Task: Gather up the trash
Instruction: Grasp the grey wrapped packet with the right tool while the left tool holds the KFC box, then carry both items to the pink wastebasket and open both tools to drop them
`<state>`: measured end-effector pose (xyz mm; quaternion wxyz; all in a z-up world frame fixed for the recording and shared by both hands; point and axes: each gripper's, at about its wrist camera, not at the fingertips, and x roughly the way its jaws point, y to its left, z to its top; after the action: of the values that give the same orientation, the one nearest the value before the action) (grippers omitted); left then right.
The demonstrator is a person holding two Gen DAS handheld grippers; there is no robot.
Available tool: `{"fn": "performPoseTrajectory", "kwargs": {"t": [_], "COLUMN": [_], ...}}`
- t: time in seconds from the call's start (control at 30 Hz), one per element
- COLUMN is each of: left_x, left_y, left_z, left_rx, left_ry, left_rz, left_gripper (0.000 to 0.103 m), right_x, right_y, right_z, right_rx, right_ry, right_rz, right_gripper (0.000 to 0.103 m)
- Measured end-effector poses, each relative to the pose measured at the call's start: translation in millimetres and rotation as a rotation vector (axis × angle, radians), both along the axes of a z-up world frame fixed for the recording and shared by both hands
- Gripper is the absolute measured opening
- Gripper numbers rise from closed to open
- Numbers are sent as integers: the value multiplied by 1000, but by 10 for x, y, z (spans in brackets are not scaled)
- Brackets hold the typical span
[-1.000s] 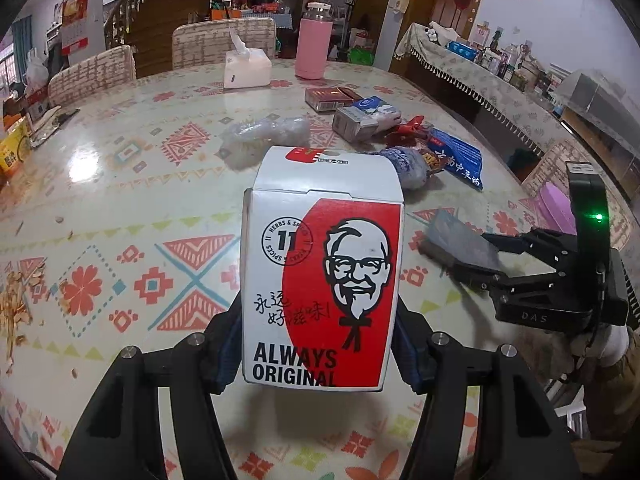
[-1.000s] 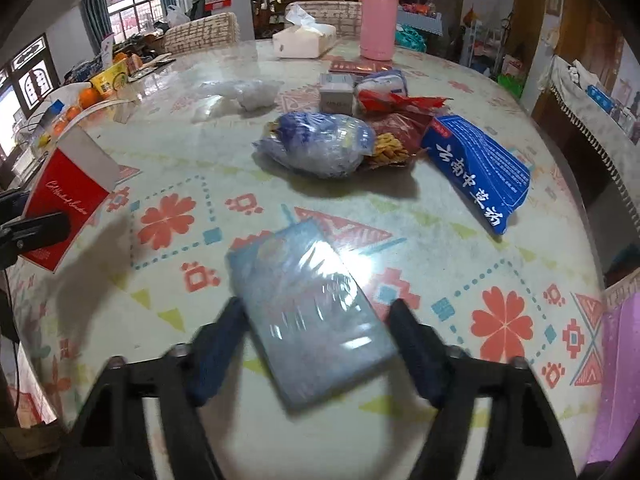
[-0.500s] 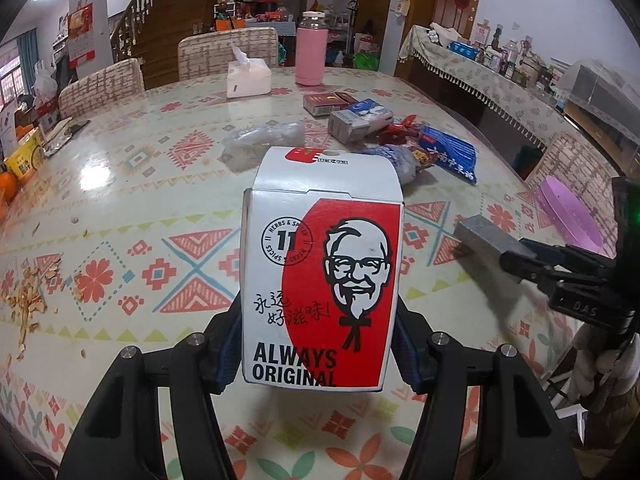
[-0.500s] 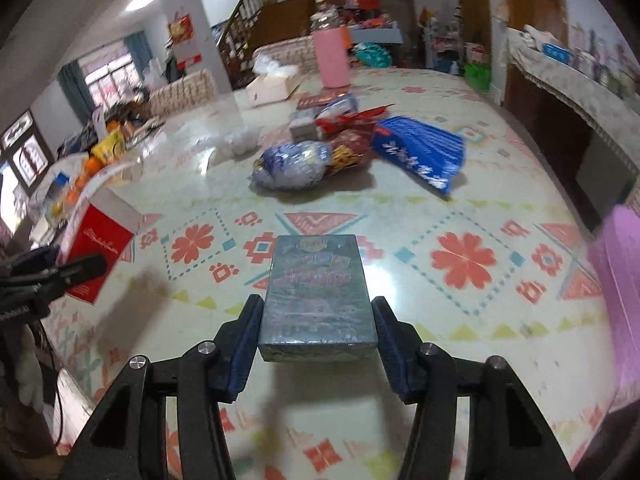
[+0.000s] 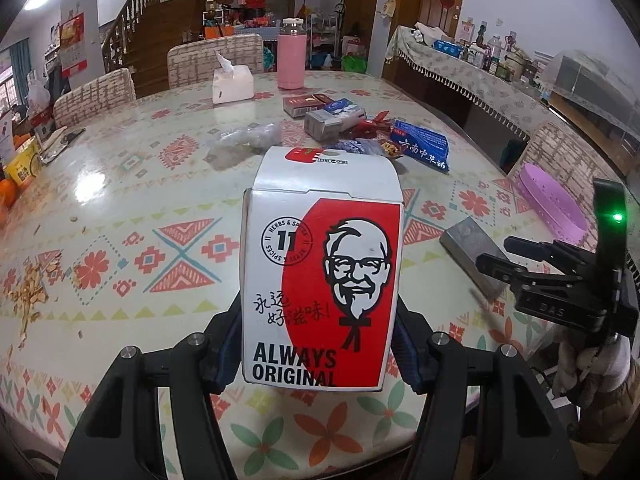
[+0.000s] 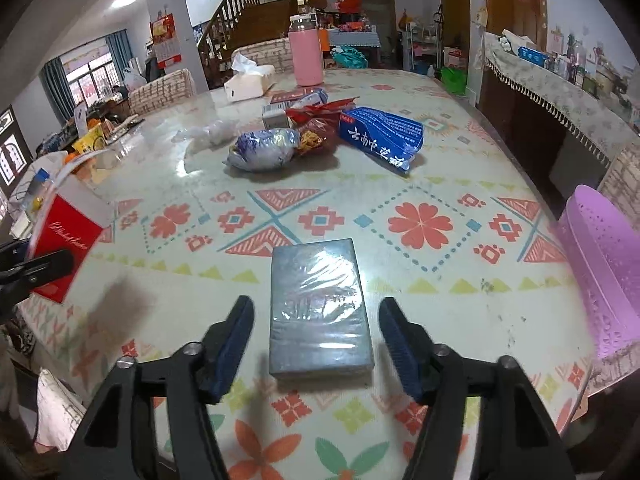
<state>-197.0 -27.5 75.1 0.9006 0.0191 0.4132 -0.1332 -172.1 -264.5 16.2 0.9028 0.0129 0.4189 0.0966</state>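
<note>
Left jaws pinch KFC box (image 5: 320,280); right jaws spread around grey pack (image 6: 318,306) on patterned table (image 6: 440,248).

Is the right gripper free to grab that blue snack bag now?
Probably not yet: the right gripper is open, but the grey pack lies between its fingers, short of the blue bag.

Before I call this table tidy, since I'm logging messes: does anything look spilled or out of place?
Yes. Pale crumbs or flakes lie scattered near the table's left edge. Wrappers sit in a loose heap mid-table, including a blue packet and a clear bag. A grey wrapped box lies between the right tongs' open fingers.
</note>
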Motion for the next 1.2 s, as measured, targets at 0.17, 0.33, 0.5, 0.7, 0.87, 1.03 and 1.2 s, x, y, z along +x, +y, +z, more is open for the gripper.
{"fn": "performPoseTrajectory", "kwargs": {"t": [0.17,0.33,0.5,0.7,0.87,1.03,1.2], "left_x": [-68,-58,44,170,246,329,400], "left_y": [27,7,-45,-208,-410,-670,-1035], "left_z": [-15,-32,-46,-62,-61,-50,14], "left_rx": [31,90,101,124,164,207,220], "left_ry": [1,-4,-1,9,9,11,-4], "left_rz": [24,43,37,15,-3,-33,-97], "left_gripper": [62,62,62,62,62,62,62], "right_x": [66,77,37,-19,-43,-89,-152], "right_y": [121,135,58,-161,-393,-713,-1133], "right_z": [-89,-109,-33,159,247,312,367], "right_rx": [-40,-31,2,58,116,161,204], "right_ry": [4,3,-14,-51,-69,-95,-117], "right_rz": [-7,-23,-38,-70,-95,-147,-215], "right_gripper": [71,58,58,58,58,58,58]}}
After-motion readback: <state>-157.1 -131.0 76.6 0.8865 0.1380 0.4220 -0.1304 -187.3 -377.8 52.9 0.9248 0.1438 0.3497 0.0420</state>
